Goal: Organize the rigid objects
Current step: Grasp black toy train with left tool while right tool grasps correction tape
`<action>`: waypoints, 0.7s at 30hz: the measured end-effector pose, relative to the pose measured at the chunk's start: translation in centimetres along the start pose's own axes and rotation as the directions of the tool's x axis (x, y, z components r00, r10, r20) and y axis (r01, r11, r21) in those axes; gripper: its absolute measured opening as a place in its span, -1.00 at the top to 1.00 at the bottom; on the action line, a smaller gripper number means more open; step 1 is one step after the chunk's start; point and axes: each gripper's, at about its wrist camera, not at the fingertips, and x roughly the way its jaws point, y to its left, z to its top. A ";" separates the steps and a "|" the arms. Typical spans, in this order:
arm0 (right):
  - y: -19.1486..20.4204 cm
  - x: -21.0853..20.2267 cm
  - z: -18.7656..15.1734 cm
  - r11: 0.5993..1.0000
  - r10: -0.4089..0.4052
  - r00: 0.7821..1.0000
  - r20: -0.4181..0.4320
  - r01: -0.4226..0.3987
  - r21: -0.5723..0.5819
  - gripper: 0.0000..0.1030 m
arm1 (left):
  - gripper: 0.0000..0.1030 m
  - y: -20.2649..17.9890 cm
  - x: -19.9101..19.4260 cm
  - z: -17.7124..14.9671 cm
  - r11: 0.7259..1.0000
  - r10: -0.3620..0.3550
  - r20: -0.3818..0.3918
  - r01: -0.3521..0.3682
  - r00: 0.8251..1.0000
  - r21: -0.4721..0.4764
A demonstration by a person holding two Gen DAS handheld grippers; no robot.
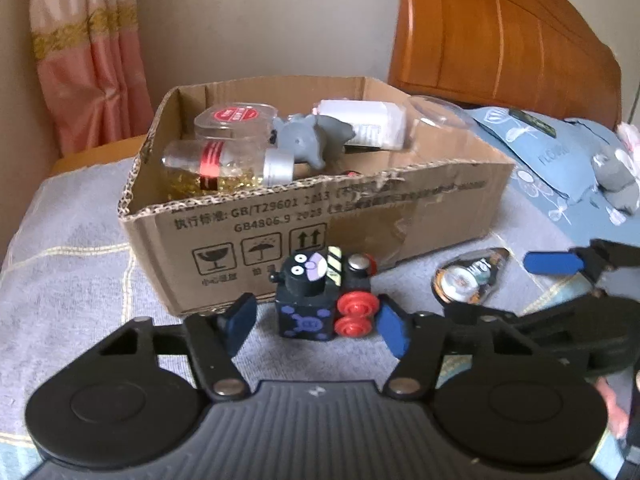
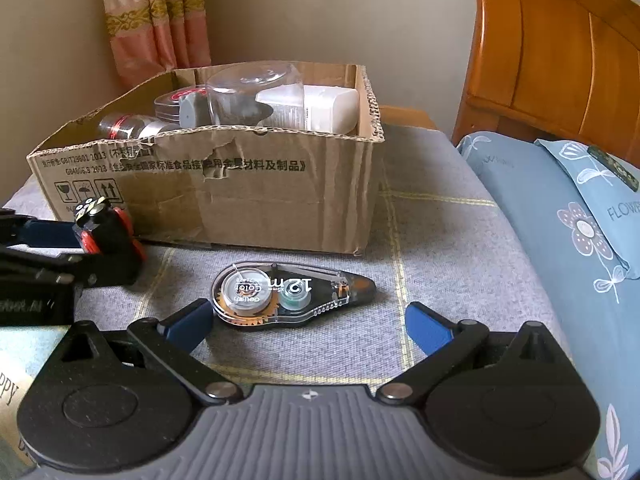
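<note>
A black toy train (image 1: 320,300) with red wheels and a cartoon face stands on the grey bedspread before a cardboard box (image 1: 440,200). My left gripper (image 1: 316,326) is open, its blue pads on either side of the train, not touching. In the right wrist view the train (image 2: 105,229) is at far left. A clear correction tape dispenser (image 2: 288,292) lies flat in front of my right gripper (image 2: 308,324), which is open and empty; the left pad is close to the dispenser's round end. The dispenser also shows in the left wrist view (image 1: 468,276).
The box (image 2: 248,196) holds clear jars (image 1: 224,148), a grey elephant toy (image 1: 316,140), a white bottle (image 2: 320,108) and a clear cup (image 2: 248,92). Blue floral pillows (image 2: 560,232) lie to the right. A wooden headboard (image 2: 552,48) stands behind. A grey plush (image 1: 616,180) rests on the pillow.
</note>
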 end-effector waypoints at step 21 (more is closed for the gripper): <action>1.2 0.2 -0.1 0.998 0.048 0.998 0.039 -0.046 -0.046 -1.00 | 0.05 1.4 -3.5 -0.8 0.992 0.030 -0.138 -0.012 0.990 0.126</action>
